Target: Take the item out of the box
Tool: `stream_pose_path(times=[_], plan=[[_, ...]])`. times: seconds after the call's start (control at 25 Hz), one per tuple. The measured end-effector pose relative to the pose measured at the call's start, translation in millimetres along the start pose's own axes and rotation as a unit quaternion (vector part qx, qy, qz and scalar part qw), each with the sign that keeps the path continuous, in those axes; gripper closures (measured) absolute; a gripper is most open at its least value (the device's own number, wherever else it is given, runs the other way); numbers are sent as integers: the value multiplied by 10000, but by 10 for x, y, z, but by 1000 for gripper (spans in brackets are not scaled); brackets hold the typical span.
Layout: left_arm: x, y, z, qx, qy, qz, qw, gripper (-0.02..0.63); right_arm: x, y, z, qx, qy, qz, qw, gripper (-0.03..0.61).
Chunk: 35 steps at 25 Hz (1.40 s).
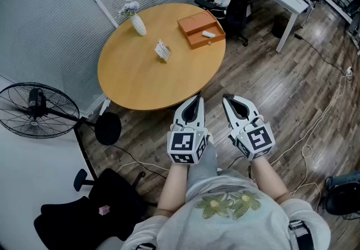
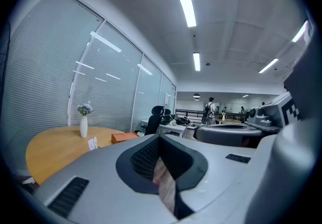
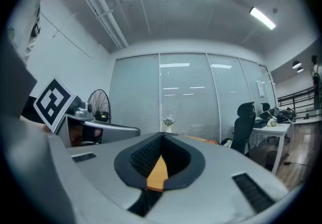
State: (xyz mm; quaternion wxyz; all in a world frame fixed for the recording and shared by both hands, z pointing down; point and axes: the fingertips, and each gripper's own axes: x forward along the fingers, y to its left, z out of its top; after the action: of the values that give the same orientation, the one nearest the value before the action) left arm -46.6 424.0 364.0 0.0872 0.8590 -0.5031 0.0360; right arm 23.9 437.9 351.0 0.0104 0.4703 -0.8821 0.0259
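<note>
Progress: nothing done | item (image 1: 208, 33) is seen inside open box (image 1: 194, 23) on bench (image 1: 140, 80) | left gripper (image 1: 197, 99), right gripper (image 1: 226, 99) are pressed together, empty.

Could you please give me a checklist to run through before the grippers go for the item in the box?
1. The box is on the table with its open side up: ok.
2. The white item shows inside the box: ok.
3. The left gripper is empty: ok, jaws together.
4. The right gripper is open for a grasp: not ok, jaws together on nothing.
5. Both grippers are over the box: not ok, they hang short of the table's near edge.
6. The vase and card stand stand apart from the box: ok.
</note>
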Motion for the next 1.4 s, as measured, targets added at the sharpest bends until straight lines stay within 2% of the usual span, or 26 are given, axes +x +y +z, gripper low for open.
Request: stream_pose_path(times=[0.24, 0.44, 0.72, 1.08, 1.4], plan=[[-20, -158, -8, -1, 1, -19, 10000, 614, -163, -33, 20, -27, -4, 3, 10000, 577], [138, -136, 64, 50, -6, -107, 9999, 614, -51, -176, 63, -147, -10, -91, 9999, 575], [571, 235, 172, 58, 17, -90, 9999, 614, 462, -453, 80, -88, -7, -189, 9998, 575], [1403, 1013, 407, 81, 46, -81, 9999, 614, 1474, -888, 155, -154, 4, -286, 9995, 574], [1914, 1248, 398, 118, 167, -319, 9993, 614, 1933, -1250, 102, -70, 16, -528, 9986, 574]])
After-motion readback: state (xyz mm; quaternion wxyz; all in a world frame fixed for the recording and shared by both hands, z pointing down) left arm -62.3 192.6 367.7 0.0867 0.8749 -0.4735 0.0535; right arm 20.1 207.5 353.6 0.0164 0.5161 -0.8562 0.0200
